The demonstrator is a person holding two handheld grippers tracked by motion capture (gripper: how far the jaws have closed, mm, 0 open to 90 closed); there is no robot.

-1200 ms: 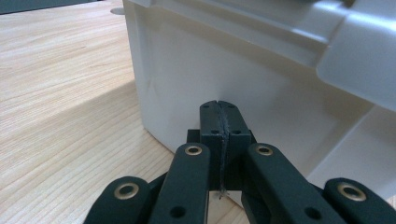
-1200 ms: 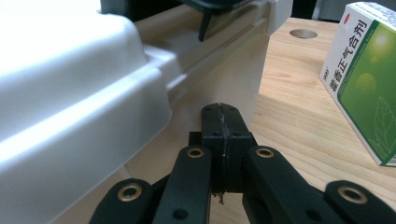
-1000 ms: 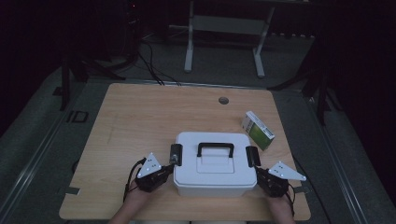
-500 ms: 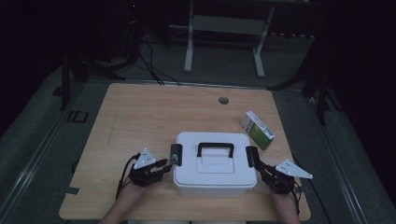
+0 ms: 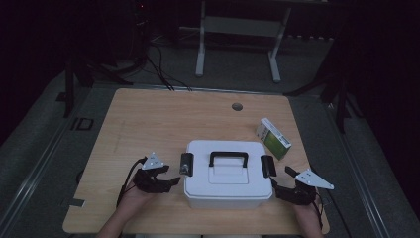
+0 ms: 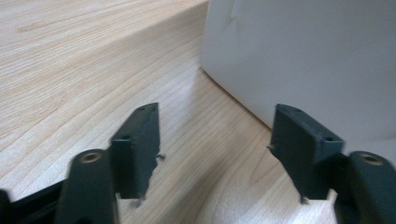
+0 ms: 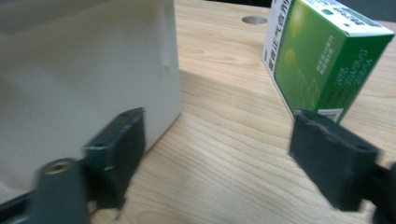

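Sitting at the lower centre of the high view, the white storage box [image 5: 228, 173] rests flat on the wooden tabletop [image 5: 163, 124], lid on, with a black carry handle [image 5: 228, 157] on top and a black latch [image 5: 186, 164] on each short side. The left tool [image 5: 171, 181] lies just beside the box's left side and the right tool [image 5: 281, 188] just beside its right side, neither touching it. Both tools have just been opening, and in the gripper views their jaws stand spread over bare wood with nothing between them. The left gripper view shows the box's smooth white wall [image 6: 299, 65] close ahead at the right of the frame. The right gripper view has the same wall [image 7: 84, 70] at the left of the frame.

A green and white carton [image 5: 273, 138] stands apart, up and to the right of the box.

The box looks like rigid moulded plastic: stiff, not fragile, probably light if empty, though its contents are hidden. Its glossy walls would likely slip between narrow jaws, and its body seems too wide for them. The handle or the side latches appear the surest places to take hold, with the latches likely needing to be flipped before the lid will lift.
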